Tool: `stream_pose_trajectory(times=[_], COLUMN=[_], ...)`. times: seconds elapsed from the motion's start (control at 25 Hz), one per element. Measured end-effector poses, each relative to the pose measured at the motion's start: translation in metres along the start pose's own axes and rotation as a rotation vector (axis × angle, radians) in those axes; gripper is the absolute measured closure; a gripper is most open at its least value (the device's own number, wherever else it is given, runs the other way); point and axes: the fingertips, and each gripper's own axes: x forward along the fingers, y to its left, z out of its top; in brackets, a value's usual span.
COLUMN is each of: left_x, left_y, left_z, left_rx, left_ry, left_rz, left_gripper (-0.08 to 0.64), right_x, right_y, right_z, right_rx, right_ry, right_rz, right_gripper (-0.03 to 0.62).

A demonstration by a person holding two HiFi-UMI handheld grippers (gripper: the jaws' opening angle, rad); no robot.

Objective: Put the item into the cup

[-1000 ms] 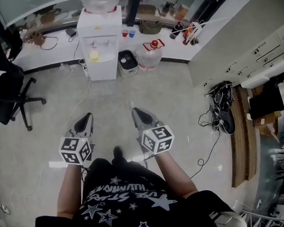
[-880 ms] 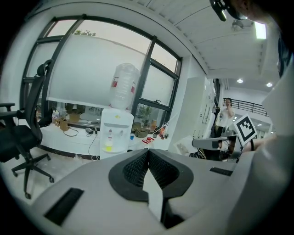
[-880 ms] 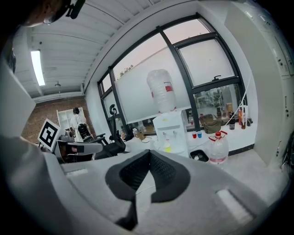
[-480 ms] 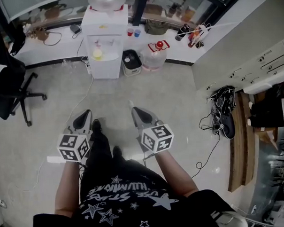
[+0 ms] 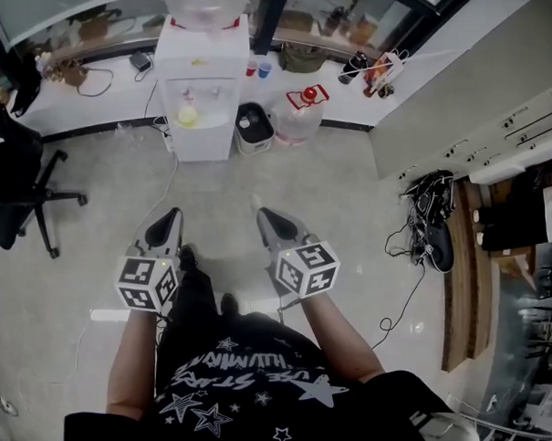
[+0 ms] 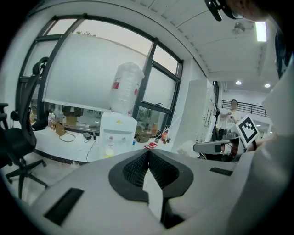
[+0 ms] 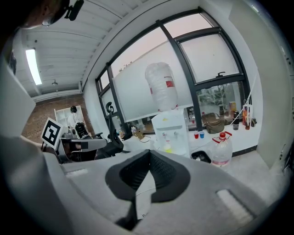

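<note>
Holding left gripper [image 5: 169, 215] and right gripper [image 5: 266, 214] over grey floor [image 5: 349, 212], jaws of both pressed together, empty, red cup [image 5: 251, 68] and blue cup [image 5: 266, 69] far on white ledge [image 5: 116, 103], right of water dispenser [image 5: 205, 99].

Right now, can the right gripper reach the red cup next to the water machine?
Probably not yet. The right gripper is held close to the person with its jaws shut, and the red cup sits far off across the floor. Nothing seems to block the way.

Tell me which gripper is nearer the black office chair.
Left. The left gripper is right of the office chair; the right gripper is farther right, past the person's leg.
</note>
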Motion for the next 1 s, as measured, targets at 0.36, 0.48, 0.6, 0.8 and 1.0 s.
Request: stream_pose_trajectory(times=[0.36, 0.48, 0.6, 0.8, 1.0], left_x=[0.060, 0.081, 0.098, 0.126, 0.145], left_y=[0.080, 0.111, 0.140, 0.179, 0.213], left_z=[0.021, 0.028, 0.033, 0.032, 0.022], left_rx=[-0.034, -0.038, -0.041, -0.057, -0.074], left_ry=[0.054, 0.067, 0.081, 0.117, 0.150], left_rz=[-0.024, -0.036, -0.043, -0.071, -0.104], left_gripper=[0.552, 0.552, 0.552, 0.552, 0.552], right_x=[0.096, 0.136, 0.171, 0.216, 0.254], right_y=[-0.012, -0.010, -0.007, -0.007, -0.008], right_z=[0.017, 0.024, 0.030, 0.035, 0.028], right_rx=[0.009, 0.003, 0.005, 0.007, 0.007], right_ry=[0.069, 0.083, 0.104, 0.136, 0.168], right_rz=[-0.026, -0.033, -0.039, -0.062, -0.096], right_gripper=[0.594, 0.594, 0.594, 0.594, 0.594])
